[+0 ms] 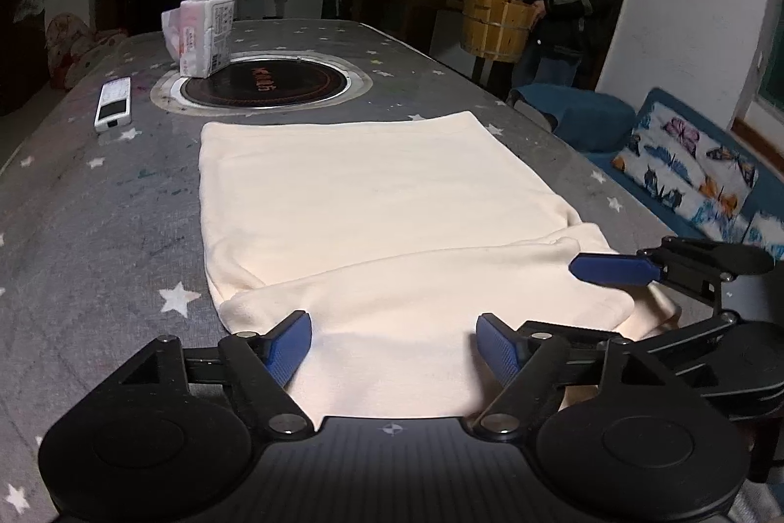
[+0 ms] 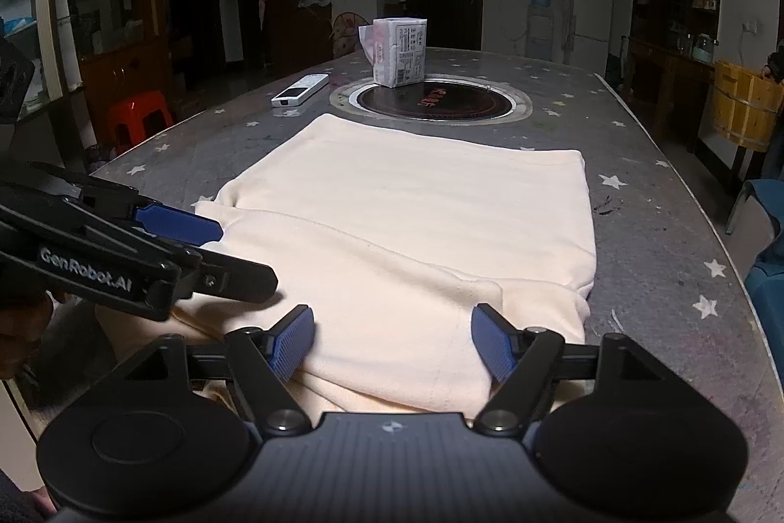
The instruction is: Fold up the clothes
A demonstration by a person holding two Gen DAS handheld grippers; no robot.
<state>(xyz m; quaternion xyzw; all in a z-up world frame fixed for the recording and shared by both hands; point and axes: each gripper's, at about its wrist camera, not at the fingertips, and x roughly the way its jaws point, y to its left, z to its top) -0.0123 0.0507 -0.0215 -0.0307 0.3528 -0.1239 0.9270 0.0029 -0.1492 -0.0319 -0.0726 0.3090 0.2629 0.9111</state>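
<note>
Dim dining room, star-print grey worktop (image 1: 88, 229) with a built-in round hotplate (image 1: 264, 84). Left to right: white remote (image 1: 113, 104), tissue pack (image 1: 206, 33), then the cream garment (image 1: 353, 199) lying flat mid-worktop, its near part doubled over itself with the hem hanging off the near edge. Left tool (image 1: 393, 349) spread wide, pads either side of the near fold, gripping nothing. Right tool (image 2: 392, 341) also spread wide over the near right portion, holding nothing. A person with a wooden bucket (image 1: 497, 25) stands far right, off the worktop. Could be mid-fold or a fold just laid; can't tell. For a clean fold: pinch both near corners level, lift together, keep edges aligned, don't drag the lower layer.
</note>
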